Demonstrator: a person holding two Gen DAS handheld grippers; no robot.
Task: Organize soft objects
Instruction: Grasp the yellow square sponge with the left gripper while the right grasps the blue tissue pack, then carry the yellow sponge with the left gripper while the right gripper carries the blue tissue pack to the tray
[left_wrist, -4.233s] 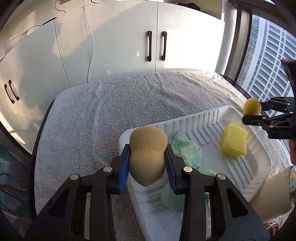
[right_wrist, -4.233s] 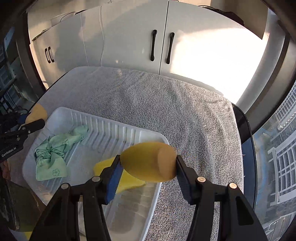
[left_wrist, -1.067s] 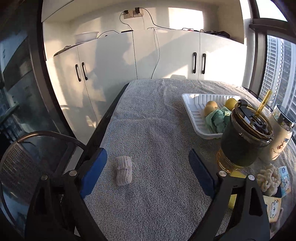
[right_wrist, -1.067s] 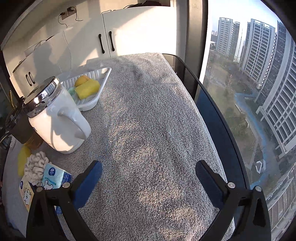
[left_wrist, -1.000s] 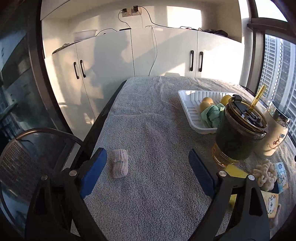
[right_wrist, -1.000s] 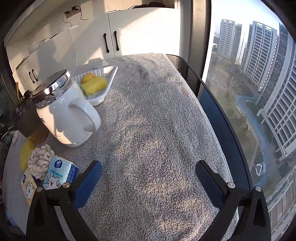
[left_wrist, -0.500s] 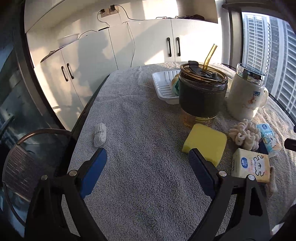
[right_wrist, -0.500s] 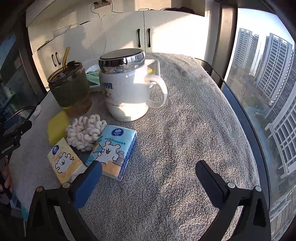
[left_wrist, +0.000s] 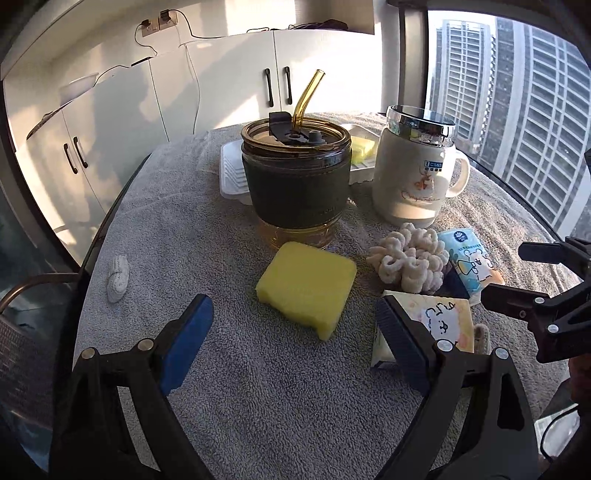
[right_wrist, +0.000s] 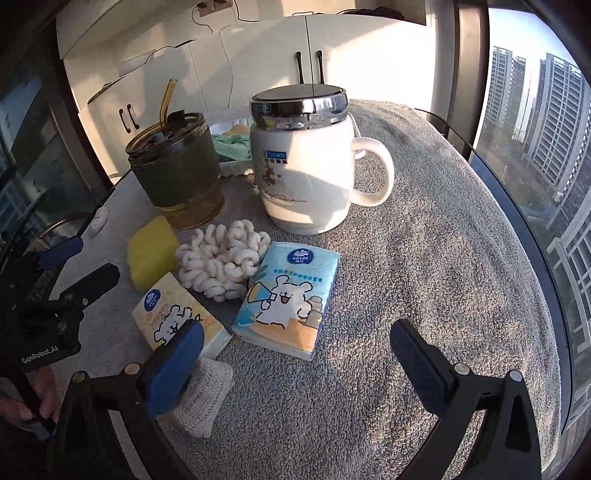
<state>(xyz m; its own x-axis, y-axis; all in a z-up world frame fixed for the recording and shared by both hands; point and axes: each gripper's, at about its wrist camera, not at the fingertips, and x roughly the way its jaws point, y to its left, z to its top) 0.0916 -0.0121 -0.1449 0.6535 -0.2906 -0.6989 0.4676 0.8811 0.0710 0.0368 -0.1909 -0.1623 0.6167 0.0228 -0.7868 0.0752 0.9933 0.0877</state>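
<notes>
My left gripper (left_wrist: 293, 310) is open and empty, its fingers either side of a yellow sponge (left_wrist: 306, 284) lying just ahead on the grey towel. To the sponge's right lie a white knotted cloth (left_wrist: 410, 262), a blue tissue pack (left_wrist: 469, 258) and a yellow tissue pack (left_wrist: 439, 325). My right gripper (right_wrist: 297, 332) is open and empty over the near end of the blue tissue pack (right_wrist: 288, 302). Its left finger hangs above a knitted pad (right_wrist: 201, 395). A small white knitted roll (left_wrist: 118, 278) lies alone at the left.
A dark glass cup with a straw (left_wrist: 295, 184) and a lidded white mug (left_wrist: 413, 173) stand behind the soft things. They block much of the white tray (left_wrist: 231, 177), which holds a sponge and a green cloth (right_wrist: 231, 146). Table edges drop off left and right.
Both views have swung from the far table and tray to the near cluster. The left gripper has closed in on the yellow sponge, the right on the tissue packs. Both stay open.
</notes>
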